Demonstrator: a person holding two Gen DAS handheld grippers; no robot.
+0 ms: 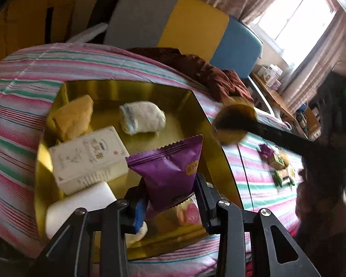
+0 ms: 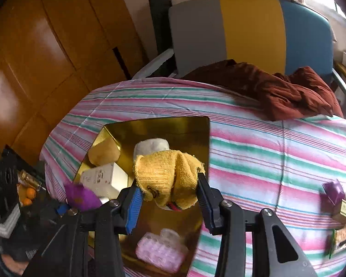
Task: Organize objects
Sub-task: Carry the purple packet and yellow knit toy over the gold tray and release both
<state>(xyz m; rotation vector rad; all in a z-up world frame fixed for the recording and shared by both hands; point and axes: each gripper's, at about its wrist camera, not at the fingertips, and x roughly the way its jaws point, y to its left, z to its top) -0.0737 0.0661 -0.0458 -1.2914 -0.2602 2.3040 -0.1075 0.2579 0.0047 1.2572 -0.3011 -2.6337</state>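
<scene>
A gold tray [image 1: 203,124] lies on the striped bed. My left gripper [image 1: 170,198] is shut on a purple snack packet [image 1: 170,168] and holds it over the tray's near side. My right gripper [image 2: 168,196] is shut on a rolled yellow cloth [image 2: 166,173] above the tray [image 2: 196,127]; it also shows in the left wrist view [image 1: 235,120], over the tray's right edge. In the tray lie a white printed box [image 1: 87,157], a white cloth roll [image 1: 143,117], a yellow bundle [image 1: 73,115], a white block [image 1: 78,205] and a pink piece [image 2: 159,254].
Several small packets and green boxes [image 1: 279,166] lie on the bed right of the tray. A dark red cloth [image 2: 283,90] is crumpled at the far edge, before a grey, yellow and blue headboard [image 2: 249,32]. A wooden wardrobe [image 2: 46,53] stands left.
</scene>
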